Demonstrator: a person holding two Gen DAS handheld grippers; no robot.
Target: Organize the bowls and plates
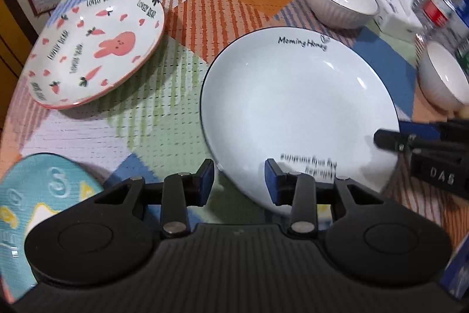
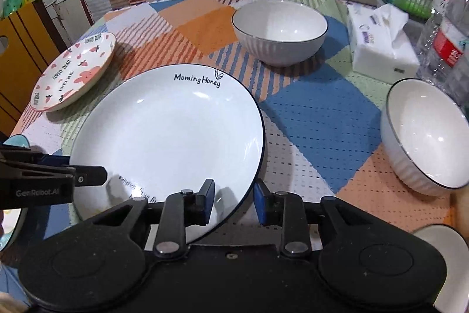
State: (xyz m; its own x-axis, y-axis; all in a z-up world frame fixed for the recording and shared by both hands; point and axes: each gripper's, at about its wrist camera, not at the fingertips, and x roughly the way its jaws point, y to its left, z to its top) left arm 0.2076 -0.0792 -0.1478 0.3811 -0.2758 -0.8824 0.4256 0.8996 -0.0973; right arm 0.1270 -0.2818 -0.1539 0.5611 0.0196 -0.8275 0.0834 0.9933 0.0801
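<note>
Where the patchwork tablecloth [image 2: 316, 113] spreads ahead of both claws, a large white round plate [image 2: 167, 134] with a thin dark rim and "Morning Honey" lettering lies flat. Straddling its near edge, the right gripper [image 2: 234, 203] stands parted, one pad over the plate and one off it. Over the plate's opposite near edge, the left gripper [image 1: 239, 181] stands parted likewise, clamping nothing

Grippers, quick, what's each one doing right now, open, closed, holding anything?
Left gripper: open, straddling the near rim of the white plate, holding nothing.
Right gripper: open, straddling the same plate's rim, holding nothing.
</note>
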